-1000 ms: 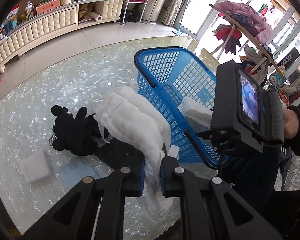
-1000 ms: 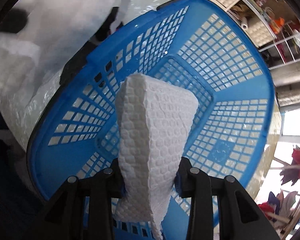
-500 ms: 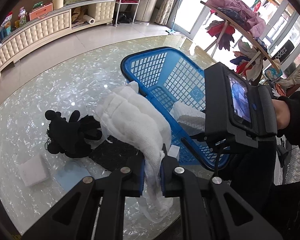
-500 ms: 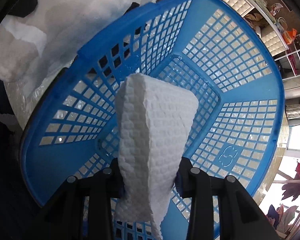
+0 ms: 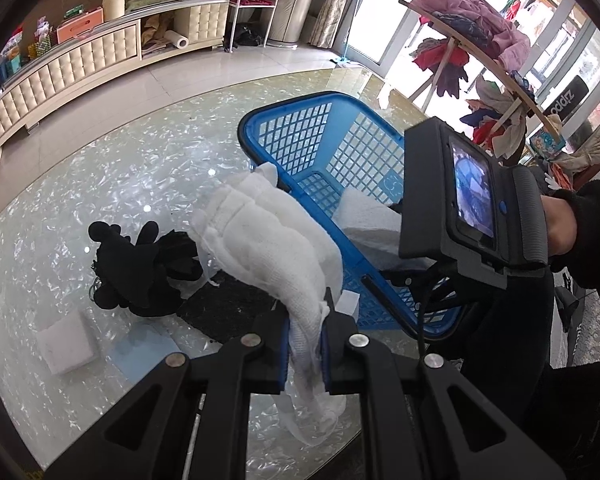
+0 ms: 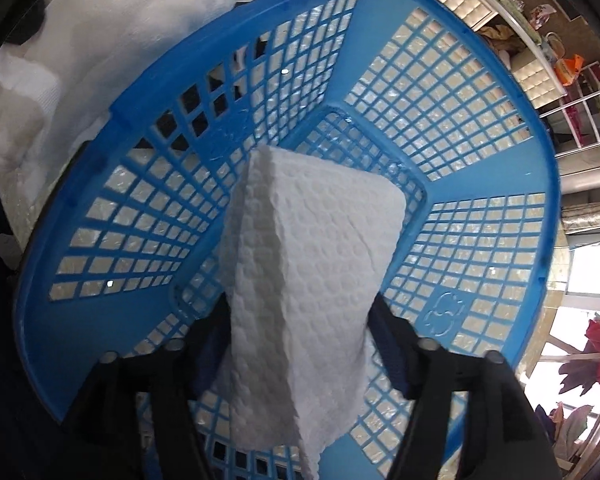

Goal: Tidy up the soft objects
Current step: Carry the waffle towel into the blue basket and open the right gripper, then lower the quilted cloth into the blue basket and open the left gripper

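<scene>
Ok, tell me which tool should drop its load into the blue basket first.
Right. The right tool already holds its paper towel inside the blue basket; the left tool grips a white cloth outside its rim.

A: Daylight pours in from the glass doors (image 5: 384, 12) at the far right, blown out nearly white; the table (image 5: 100, 184) glitters with small glare spots.

B: Both views bend hard at the edges, with black corners. In the right wrist view the towel (image 6: 308, 280) looks soft, and the fingers (image 6: 404, 364) beside it are smeared with blur.
</scene>
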A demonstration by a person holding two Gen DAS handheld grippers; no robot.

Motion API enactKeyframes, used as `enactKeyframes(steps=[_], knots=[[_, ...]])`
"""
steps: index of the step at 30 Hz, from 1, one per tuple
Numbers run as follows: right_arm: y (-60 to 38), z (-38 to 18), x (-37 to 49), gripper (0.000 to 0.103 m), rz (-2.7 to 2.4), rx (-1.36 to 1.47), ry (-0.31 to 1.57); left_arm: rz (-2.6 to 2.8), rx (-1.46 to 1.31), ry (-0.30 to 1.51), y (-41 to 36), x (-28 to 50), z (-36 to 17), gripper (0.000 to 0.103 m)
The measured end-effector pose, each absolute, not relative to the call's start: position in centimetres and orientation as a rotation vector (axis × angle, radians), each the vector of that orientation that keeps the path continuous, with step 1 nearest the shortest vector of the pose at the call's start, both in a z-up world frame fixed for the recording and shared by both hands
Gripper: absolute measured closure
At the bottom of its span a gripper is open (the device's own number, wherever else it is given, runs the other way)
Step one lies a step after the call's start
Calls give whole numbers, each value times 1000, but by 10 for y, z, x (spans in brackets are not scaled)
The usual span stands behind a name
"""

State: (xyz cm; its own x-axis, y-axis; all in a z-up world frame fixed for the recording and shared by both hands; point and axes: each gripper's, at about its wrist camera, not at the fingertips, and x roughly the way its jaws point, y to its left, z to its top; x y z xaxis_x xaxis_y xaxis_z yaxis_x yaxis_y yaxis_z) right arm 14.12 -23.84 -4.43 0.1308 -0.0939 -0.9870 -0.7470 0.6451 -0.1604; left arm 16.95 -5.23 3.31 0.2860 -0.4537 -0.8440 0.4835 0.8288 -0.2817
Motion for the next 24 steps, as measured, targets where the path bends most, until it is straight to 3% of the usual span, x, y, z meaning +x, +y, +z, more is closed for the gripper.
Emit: enactKeyframes(steps=[4,6,24], knots=[[-244,-42,149,11,539,-734,1372,-633,42,1113,-56,168,34,93],[-247,-39,152,7,533,-710,1370,-635,40,1108,-54,168,35,93],[-293,18,144,2,288,-382,1205,-606,116,1020,-70,153,65,92]])
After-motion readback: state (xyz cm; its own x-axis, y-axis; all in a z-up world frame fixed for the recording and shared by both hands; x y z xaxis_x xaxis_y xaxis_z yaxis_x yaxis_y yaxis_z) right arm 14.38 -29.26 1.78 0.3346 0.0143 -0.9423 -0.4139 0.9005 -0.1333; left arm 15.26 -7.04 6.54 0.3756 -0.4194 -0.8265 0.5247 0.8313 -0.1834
